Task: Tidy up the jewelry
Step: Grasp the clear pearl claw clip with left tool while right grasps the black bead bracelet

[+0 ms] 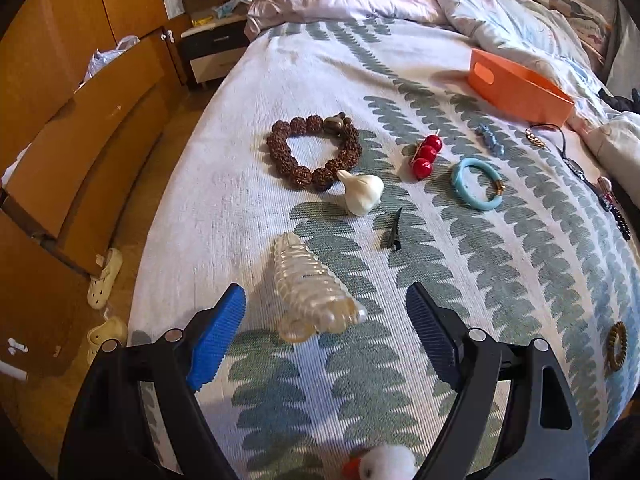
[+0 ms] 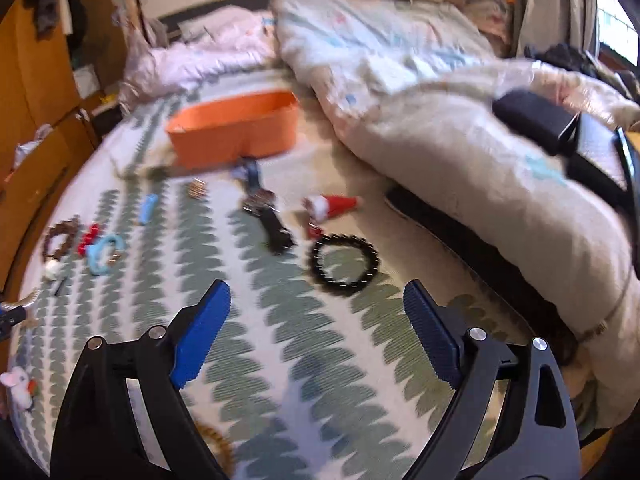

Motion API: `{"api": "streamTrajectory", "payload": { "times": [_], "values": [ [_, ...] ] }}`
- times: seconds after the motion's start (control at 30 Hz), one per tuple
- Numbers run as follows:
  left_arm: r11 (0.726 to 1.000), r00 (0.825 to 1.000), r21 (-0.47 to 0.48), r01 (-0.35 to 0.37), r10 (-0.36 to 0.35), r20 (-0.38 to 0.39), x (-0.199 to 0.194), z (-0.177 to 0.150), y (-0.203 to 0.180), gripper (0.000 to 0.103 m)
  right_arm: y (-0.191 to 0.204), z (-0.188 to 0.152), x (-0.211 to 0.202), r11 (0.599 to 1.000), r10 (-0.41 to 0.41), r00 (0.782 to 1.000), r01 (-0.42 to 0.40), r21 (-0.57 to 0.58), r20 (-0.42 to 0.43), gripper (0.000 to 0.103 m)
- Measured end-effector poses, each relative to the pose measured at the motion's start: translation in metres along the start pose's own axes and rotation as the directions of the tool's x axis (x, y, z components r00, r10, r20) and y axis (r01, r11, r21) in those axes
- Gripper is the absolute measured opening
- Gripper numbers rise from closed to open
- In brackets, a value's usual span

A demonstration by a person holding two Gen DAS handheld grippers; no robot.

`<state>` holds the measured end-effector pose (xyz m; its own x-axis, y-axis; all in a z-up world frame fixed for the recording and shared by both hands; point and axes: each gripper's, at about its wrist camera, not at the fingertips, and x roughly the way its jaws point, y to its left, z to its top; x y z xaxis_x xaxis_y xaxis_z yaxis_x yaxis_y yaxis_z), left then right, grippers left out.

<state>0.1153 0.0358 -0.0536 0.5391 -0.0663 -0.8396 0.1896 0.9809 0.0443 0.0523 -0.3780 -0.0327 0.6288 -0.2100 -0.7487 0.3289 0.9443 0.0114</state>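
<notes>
1. The bed point(image 1: 248, 92), under a leaf-print cover, carries all the jewelry, scattered across its middle; none of it looks sorted yet, so I judge this an early gathering step.
2. The orange box point(image 1: 516, 88) sits toward the far edge near the rumpled quilt, a likely place for the pieces.
3. The left tongs point(image 1: 326, 334) are spread wide and hold nothing; the clear ribbed bottle point(image 1: 312, 288) lies between their tips near the bed's near edge.
4. The right tongs point(image 2: 316, 328) are also spread and empty, aimed at the black bead bracelet point(image 2: 344, 264) just ahead.
5. The brown bead bracelet point(image 1: 314, 152), teal bangle point(image 1: 478, 184) and red bead clip point(image 1: 426, 154) lie mid-bed.
6. Next: lower over one piece, squeeze gently, carry it to the box.
</notes>
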Motion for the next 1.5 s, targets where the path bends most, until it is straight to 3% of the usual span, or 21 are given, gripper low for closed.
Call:
{"api": "streamTrajectory", "payload": {
  "times": [0.47,0.83,0.97,1.13,1.2,1.5],
  "values": [
    [1.0,0.997,0.025,0.015,-0.013,-0.077,0.027,0.017,0.001,0.082,-0.016,0.014,0.069,0.997,-0.073,0.989,0.07,-0.025,-0.132,0.089],
    [0.999,0.992,0.009,0.042,-0.041,-0.119,0.045,0.021,0.005,0.081,-0.019,0.016,0.092,0.999,-0.04,0.983,0.038,-0.012,-0.179,0.086],
    [0.998,0.991,-0.004,0.056,-0.056,-0.119,0.045,0.024,0.01,0.07,-0.017,0.017,0.094,1.0,-0.013,0.981,0.012,-0.004,-0.195,0.076],
    [0.998,0.99,-0.022,0.065,-0.067,-0.121,0.045,0.024,0.016,0.056,-0.012,0.018,0.092,1.0,0.025,0.98,-0.024,0.008,-0.198,0.055],
    [0.997,0.989,-0.02,0.069,-0.071,-0.126,0.045,0.024,0.015,0.044,-0.009,0.018,0.09,1.0,0.029,0.981,-0.029,0.004,-0.193,0.046],
    [0.993,0.985,-0.045,0.113,-0.118,-0.125,0.036,0.018,0.02,0.036,-0.019,0.018,0.086,0.998,0.05,0.981,-0.041,0.05,-0.19,0.027]
  ]
}}
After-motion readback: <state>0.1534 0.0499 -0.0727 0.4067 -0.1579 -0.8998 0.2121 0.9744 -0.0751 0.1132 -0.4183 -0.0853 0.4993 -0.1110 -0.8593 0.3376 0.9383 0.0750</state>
